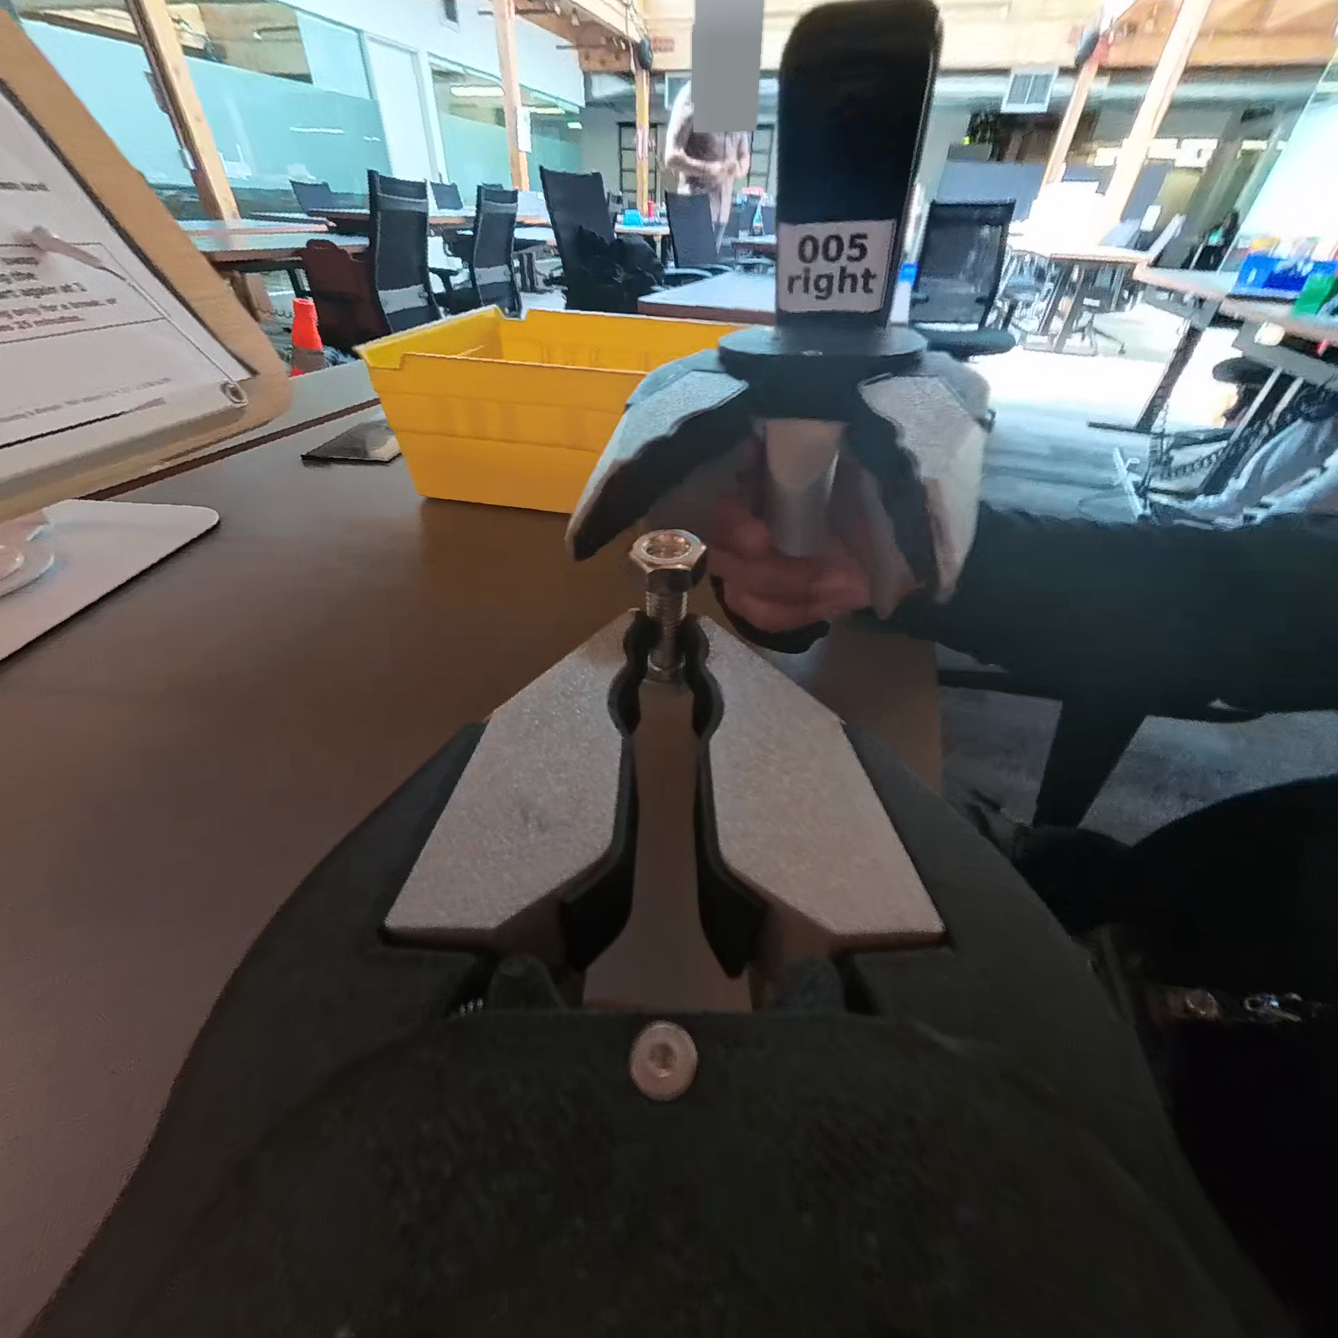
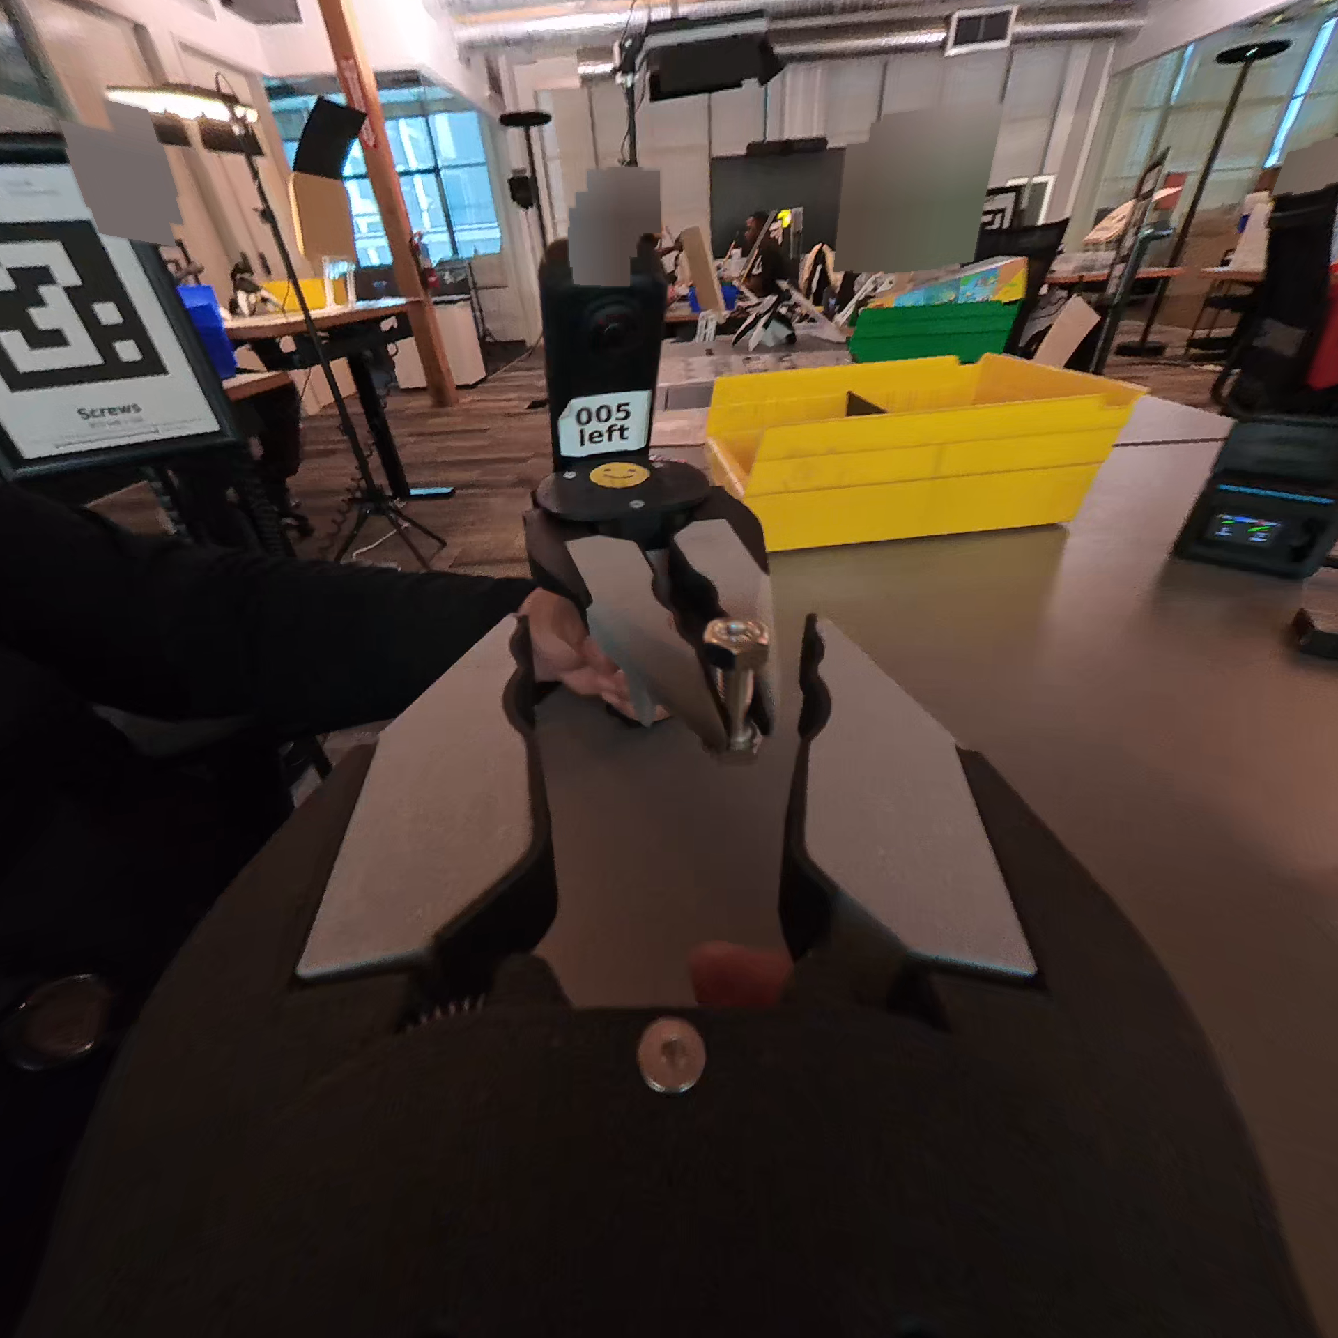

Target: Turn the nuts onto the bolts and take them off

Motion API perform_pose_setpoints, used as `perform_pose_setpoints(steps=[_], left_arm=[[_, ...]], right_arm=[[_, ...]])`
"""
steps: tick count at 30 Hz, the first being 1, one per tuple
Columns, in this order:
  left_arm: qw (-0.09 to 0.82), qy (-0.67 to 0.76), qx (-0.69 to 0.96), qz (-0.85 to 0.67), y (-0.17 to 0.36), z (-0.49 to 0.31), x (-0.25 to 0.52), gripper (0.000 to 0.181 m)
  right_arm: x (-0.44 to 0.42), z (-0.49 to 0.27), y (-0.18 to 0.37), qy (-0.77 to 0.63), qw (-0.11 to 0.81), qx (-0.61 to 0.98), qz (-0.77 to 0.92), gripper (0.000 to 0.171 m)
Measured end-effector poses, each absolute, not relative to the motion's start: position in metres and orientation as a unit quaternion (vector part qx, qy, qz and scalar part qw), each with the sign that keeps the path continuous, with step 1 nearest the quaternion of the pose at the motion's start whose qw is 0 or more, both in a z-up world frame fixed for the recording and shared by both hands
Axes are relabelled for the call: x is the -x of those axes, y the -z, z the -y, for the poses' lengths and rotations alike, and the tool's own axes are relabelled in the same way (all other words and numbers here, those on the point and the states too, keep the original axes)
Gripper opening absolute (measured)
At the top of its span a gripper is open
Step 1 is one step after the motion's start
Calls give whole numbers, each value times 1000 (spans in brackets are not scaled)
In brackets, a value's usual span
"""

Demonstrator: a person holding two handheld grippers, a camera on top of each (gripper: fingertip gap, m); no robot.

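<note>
A silver bolt (image 1: pixel 663 630) stands upright on the brown table (image 1: pixel 289 651), with a hex nut (image 1: pixel 666 557) on its top end. My left gripper (image 1: pixel 665 651) is shut on the bolt's shank below the nut. My right gripper (image 2: pixel 666 666) is open and empty. Its fingers reach either side of the nut (image 2: pixel 735 641) without touching it, and the nut is nearer the right finger. In the left wrist view the right gripper (image 1: pixel 753 565) faces me just behind the nut. In the right wrist view the left gripper (image 2: pixel 735 724) holds the bolt (image 2: pixel 738 706).
A yellow plastic bin (image 1: pixel 507 434) stands behind the bolt and also shows in the right wrist view (image 2: pixel 905 478). A framed sign on a stand (image 1: pixel 108 326) is at the table's left. A black device with a small screen (image 2: pixel 1260 499) sits at the right. A small black pad (image 1: pixel 351 443) lies near the bin. My two grippers' fingertips are within a few centimetres of each other.
</note>
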State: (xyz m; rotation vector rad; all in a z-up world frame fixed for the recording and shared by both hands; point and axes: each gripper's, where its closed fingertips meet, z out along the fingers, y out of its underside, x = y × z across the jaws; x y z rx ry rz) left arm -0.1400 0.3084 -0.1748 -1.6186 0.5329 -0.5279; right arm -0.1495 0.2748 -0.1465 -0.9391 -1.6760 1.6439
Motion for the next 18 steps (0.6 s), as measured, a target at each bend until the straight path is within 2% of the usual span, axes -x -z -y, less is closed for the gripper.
perform_pose_setpoints(steps=[2, 4, 5, 6, 7, 8, 11, 15, 18], left_arm=[[625, 233, 707, -235, 176, -308, 139, 7], [631, 244, 704, -214, 172, -310, 145, 7], [636, 249, 703, -199, 170, -311, 150, 7], [640, 253, 700, -188, 168, -312, 153, 7], [644, 258, 698, -176, 166, -313, 157, 7], [645, 267, 695, -172, 165, -312, 158, 7], [642, 268, 693, -191, 166, -309, 153, 7], [628, 253, 697, -235, 172, -305, 139, 7], [637, 264, 693, -208, 168, -308, 147, 7]], right_arm=[[148, -264, 150, -612, 297, 338, 650, 72], [146, -262, 150, -601, 318, 327, 656, 88], [145, -265, 148, -598, 331, 326, 653, 85], [144, -269, 147, -598, 338, 327, 649, 77], [138, -268, 145, -607, 328, 316, 651, 50], [133, -266, 142, -622, 314, 303, 650, 33], [145, -285, 138, -625, 331, 353, 613, 61], [149, -280, 148, -621, 298, 369, 624, 69], [142, -271, 144, -627, 299, 341, 634, 68]])
